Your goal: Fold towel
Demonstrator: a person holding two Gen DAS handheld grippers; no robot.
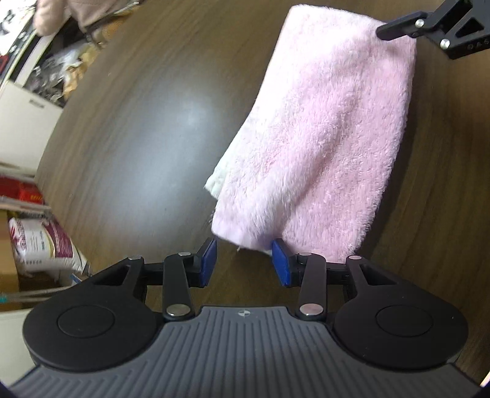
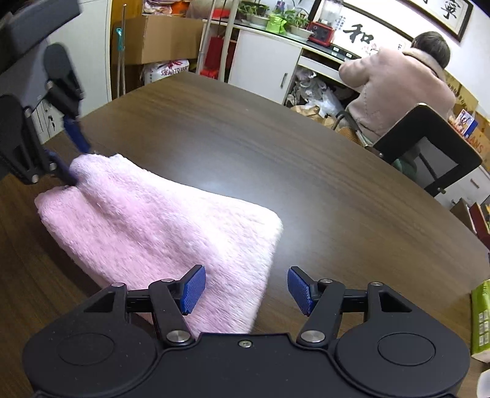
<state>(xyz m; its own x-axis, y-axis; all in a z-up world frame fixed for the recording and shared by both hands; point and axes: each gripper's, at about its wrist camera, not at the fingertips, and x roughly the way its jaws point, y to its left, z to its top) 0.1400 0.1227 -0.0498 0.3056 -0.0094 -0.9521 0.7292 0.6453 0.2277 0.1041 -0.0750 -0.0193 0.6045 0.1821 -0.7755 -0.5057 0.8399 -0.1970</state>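
Observation:
A fluffy pink towel [image 1: 324, 137] lies folded on the dark wooden table [image 1: 137, 137]; it also shows in the right wrist view [image 2: 159, 223]. My left gripper [image 1: 245, 263] is open, its blue pads [image 1: 206, 260] just short of the towel's near corner, empty. In the right wrist view the left gripper [image 2: 72, 153] sits at the towel's far corner. My right gripper [image 2: 245, 290] is open and empty, its left pad [image 2: 193, 289] over the towel's near edge. Part of the right gripper's finger [image 1: 398, 27] rests at the towel's far corner in the left wrist view.
A person in a pink coat [image 2: 398, 85] sits on a chair [image 2: 428, 147] beyond the table's far edge. Cabinets [image 2: 263, 67], boxes [image 2: 159, 36] and bags [image 1: 43, 242] line the room. A green packet [image 2: 480, 321] lies at the right.

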